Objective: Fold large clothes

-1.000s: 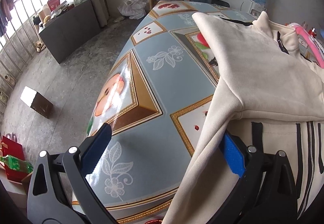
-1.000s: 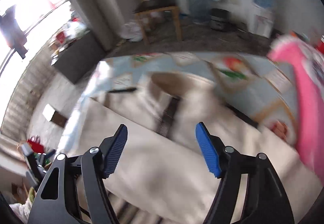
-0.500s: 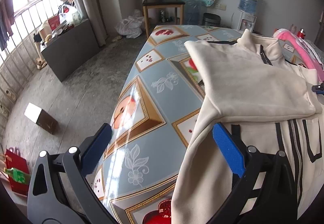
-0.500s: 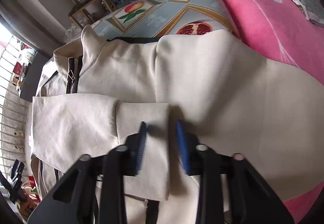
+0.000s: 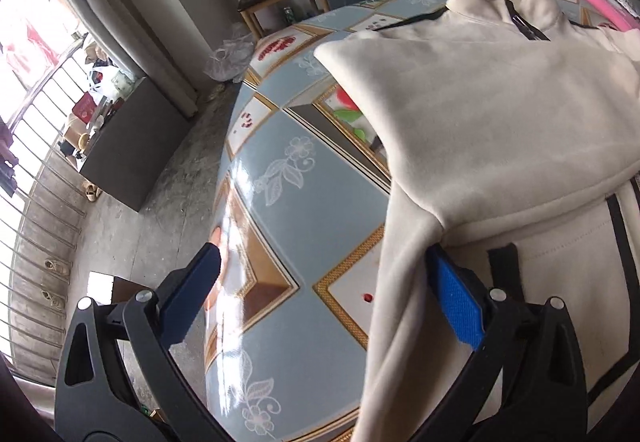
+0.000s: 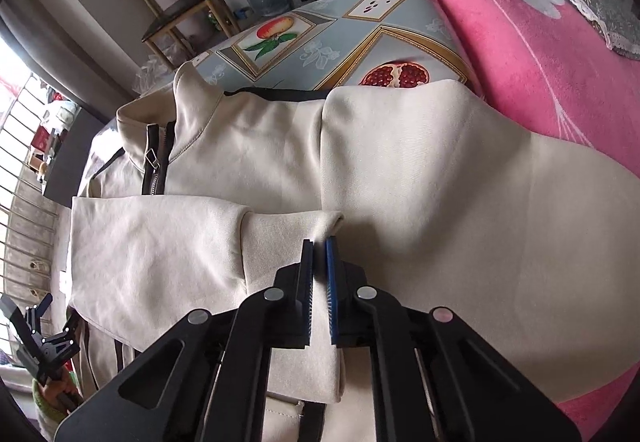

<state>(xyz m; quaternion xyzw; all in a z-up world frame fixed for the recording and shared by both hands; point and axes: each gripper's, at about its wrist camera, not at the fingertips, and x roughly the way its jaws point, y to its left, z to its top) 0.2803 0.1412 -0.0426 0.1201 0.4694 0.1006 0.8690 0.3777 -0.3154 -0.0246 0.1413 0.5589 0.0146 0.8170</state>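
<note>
Right tool (image 6: 319,250) pinches jacket (image 6: 400,170) cuff (hem cut off).

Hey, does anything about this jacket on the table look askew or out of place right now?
Yes: the cream jacket overhangs the table edge on the left, one part drooping beside the open left hand-held gripper.

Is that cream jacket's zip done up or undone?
Undone at the collar: the zip on the jacket gapes there. Lower down a folded sleeve hides it.

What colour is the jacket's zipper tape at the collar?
Black, on the cream jacket; the zipper shows best in the right wrist view.
</note>
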